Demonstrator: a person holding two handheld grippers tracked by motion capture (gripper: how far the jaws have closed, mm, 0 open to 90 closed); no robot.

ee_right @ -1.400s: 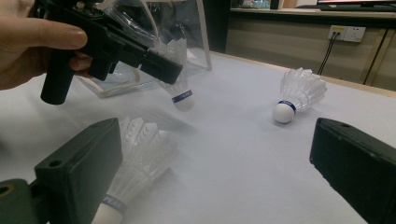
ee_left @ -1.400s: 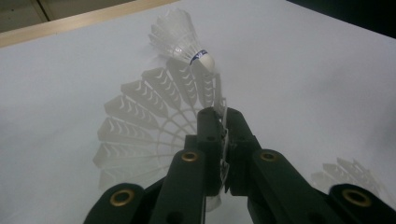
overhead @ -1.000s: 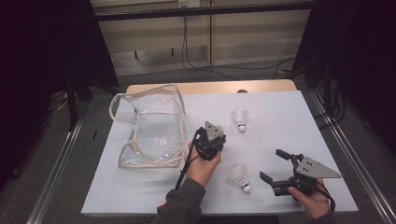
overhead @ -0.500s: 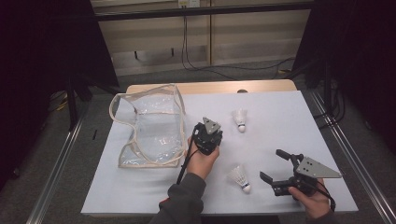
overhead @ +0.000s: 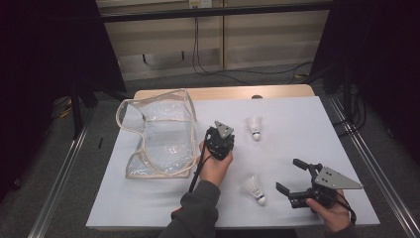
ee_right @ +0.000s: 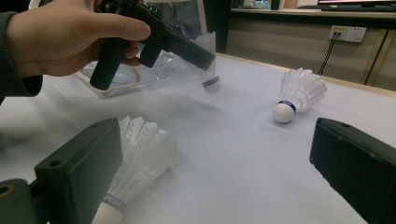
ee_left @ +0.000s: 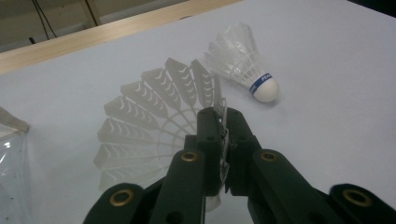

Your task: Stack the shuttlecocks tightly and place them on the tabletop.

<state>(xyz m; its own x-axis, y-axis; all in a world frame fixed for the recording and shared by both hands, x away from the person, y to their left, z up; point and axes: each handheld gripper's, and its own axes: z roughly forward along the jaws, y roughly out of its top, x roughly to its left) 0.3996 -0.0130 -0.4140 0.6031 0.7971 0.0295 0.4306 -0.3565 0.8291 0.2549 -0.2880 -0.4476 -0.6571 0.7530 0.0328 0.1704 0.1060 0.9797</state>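
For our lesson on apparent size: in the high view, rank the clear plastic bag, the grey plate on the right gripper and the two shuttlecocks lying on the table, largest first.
1. clear plastic bag
2. grey plate
3. far shuttlecock and near shuttlecock: they look alike, so no ranking between them.

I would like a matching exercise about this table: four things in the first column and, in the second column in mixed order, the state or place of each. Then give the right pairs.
Things:
1. left gripper
2. right gripper
3. clear plastic bag
4. shuttlecock near the table's far edge

States or places:
A. lies on the table, nothing touches it
B. jaws open, with a second shuttlecock lying beside them
C. lies empty at the left of the white table
D. shut on the feather skirt of the held shuttlecock

Pairs: 1-D, 2-B, 3-C, 4-A
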